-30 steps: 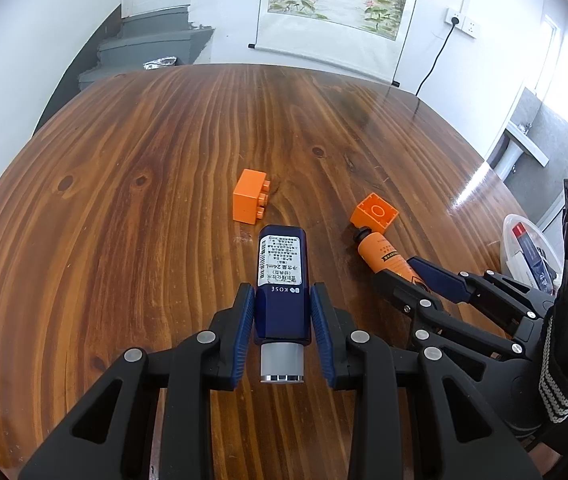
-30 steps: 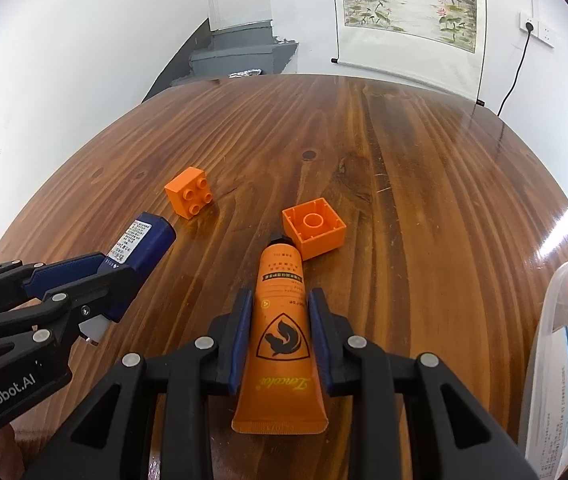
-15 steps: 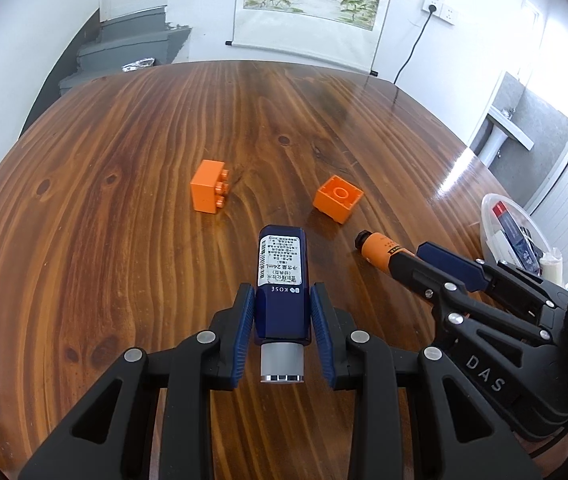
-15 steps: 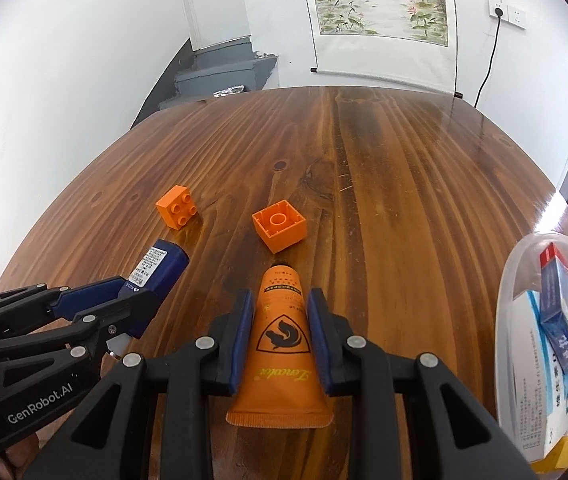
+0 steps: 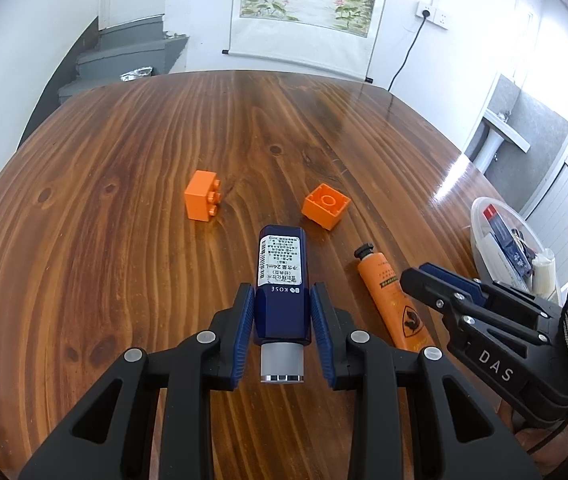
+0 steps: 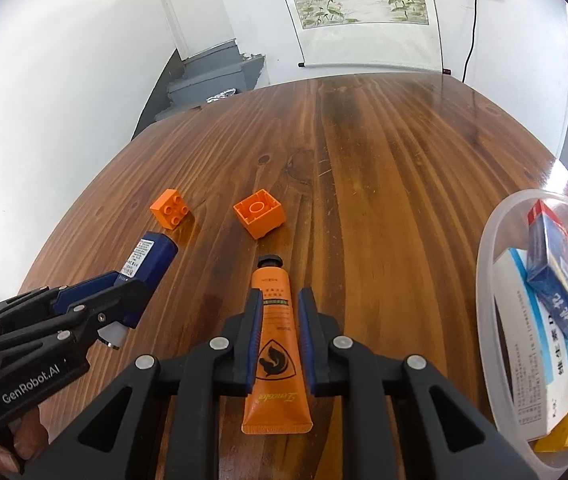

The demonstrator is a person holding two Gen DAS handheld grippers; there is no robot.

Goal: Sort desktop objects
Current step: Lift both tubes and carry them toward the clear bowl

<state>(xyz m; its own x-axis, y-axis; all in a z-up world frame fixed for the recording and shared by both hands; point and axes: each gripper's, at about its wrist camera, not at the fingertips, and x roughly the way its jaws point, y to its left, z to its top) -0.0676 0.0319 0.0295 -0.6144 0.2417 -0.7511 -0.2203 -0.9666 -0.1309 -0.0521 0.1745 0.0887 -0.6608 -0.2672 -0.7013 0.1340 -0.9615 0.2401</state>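
My left gripper (image 5: pixel 280 296) is shut on a dark blue KOSE bottle (image 5: pixel 282 272) with a white label, its silver cap toward me. In the right wrist view that gripper (image 6: pixel 124 292) and bottle (image 6: pixel 152 256) are at the lower left. My right gripper (image 6: pixel 278 300) is shut on an orange hand-cream tube (image 6: pixel 276 396), black cap pointing away; its pads squeeze the tube's middle. The left wrist view shows the right gripper (image 5: pixel 419 276) and tube (image 5: pixel 383 280) at the right. Two orange bricks lie beyond, one studs sideways (image 5: pixel 202 200), one hollow side up (image 5: pixel 325 210).
A clear plastic tub (image 6: pixel 483 248) with boxes and small items stands at the right, near the table's edge (image 5: pixel 483 208). The same two bricks (image 6: pixel 171 208) (image 6: pixel 260 214) sit ahead of both grippers on the brown wooden table (image 6: pixel 383 200). A person's fingers hold the left gripper's handle.
The right gripper has drawn the tube back from the upturned brick and toward the tub, and its jaws have narrowed on it. The left gripper keeps the bottle, little moved.
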